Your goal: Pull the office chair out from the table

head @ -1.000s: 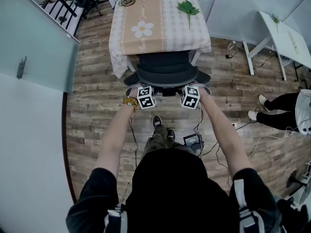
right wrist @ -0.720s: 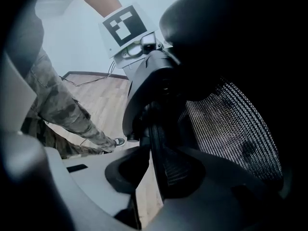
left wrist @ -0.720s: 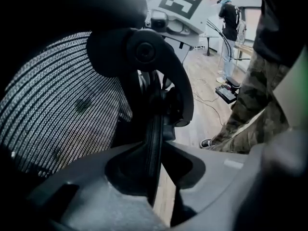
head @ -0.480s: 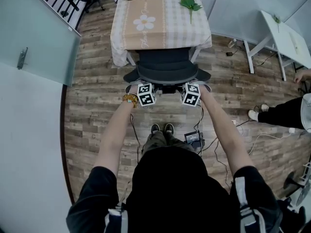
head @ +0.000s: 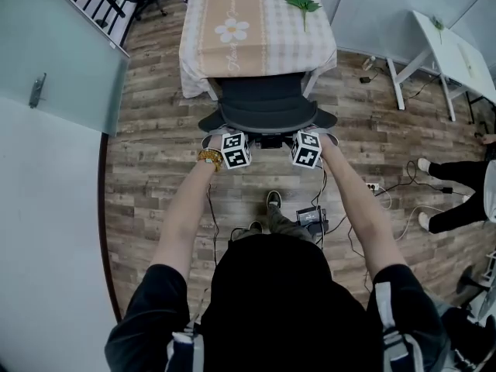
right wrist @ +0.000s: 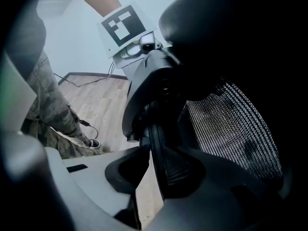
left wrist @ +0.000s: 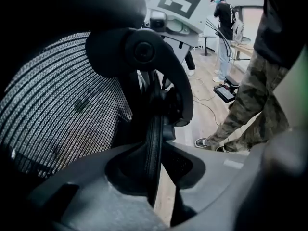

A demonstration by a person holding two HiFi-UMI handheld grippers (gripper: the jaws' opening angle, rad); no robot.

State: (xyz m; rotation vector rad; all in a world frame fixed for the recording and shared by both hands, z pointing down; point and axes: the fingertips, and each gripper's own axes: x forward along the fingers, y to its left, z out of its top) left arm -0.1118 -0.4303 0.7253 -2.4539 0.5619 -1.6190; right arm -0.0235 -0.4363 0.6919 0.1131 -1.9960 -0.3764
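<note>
Mesh office chair (head: 267, 103) back clenched by left gripper (head: 231, 136), right gripper (head: 302, 136); seat at table (head: 256, 29) edge, cables (head: 343, 225) behind

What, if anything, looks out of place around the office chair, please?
Loose cables and a black box lie on the floor behind the office chair, by the person's shoe; the chair might snag them.

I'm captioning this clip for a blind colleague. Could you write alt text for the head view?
Seen from above, a person clamps the left tongs and right tongs on the back of a black office chair, which stands close against a cloth-covered table. A green leaf sprig lies on the table.
</note>
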